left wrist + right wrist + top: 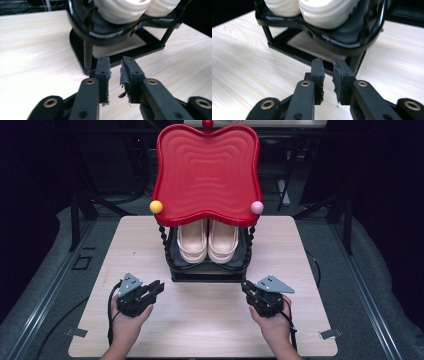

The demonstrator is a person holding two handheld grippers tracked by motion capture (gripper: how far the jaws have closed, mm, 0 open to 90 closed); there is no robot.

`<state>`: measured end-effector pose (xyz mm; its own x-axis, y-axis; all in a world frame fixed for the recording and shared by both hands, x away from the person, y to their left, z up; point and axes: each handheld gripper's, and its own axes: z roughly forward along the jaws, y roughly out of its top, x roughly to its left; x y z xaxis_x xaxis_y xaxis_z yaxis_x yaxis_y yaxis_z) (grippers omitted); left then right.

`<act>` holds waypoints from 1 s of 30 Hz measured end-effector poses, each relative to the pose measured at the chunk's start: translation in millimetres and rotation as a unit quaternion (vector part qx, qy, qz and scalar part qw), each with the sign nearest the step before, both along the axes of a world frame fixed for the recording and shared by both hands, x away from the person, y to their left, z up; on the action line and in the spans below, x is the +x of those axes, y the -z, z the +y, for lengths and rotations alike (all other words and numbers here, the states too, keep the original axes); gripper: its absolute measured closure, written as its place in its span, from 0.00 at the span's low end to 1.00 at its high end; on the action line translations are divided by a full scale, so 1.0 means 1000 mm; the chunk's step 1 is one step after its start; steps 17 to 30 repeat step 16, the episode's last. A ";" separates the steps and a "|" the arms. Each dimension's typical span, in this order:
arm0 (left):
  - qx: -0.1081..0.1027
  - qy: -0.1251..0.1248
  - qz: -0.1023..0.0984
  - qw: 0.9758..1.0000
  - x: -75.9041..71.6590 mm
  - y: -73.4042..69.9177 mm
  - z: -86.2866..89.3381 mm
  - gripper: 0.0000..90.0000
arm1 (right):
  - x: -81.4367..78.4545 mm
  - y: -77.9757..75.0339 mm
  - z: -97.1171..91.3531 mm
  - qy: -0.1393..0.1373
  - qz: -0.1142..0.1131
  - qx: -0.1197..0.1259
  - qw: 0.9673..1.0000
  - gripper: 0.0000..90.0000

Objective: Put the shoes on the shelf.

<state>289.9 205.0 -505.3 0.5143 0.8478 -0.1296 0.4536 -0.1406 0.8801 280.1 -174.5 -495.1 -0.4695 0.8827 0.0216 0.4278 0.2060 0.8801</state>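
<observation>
High view: a two-tier rack (207,270) is seen standing on the far middle of the wooden table (150,250), its red wavy top tray (207,172) set over a black lower tray (172,251). A pair of cream shoes (207,240) is held side by side in the lower tray, toes toward the person. A yellow ball (156,206) and a pink ball (257,207) are fixed at the red tray's near corners, above black beaded posts.

The left gripper (156,287) is held near the rack's front left corner, the right gripper (248,287) near its front right corner; neither is touching it. In both gripper views the jaws are parted by a narrow gap, with nothing between them. The black tray's edge and the frame's base are met directly ahead of each gripper, and the shoes are overhung by the red tray.
</observation>
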 end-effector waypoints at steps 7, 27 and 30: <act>-0.015 -0.007 0.001 1.000 -0.009 0.011 0.009 0.67 | -0.002 0.018 -0.008 0.007 0.020 0.003 1.000 0.73; -0.005 -0.008 0.016 1.000 -0.008 0.029 0.019 0.59 | -0.003 0.032 -0.006 -0.007 0.021 -0.002 1.000 0.63; -0.005 -0.008 0.016 1.000 -0.008 0.029 0.019 0.59 | -0.003 0.032 -0.006 -0.007 0.021 -0.002 1.000 0.63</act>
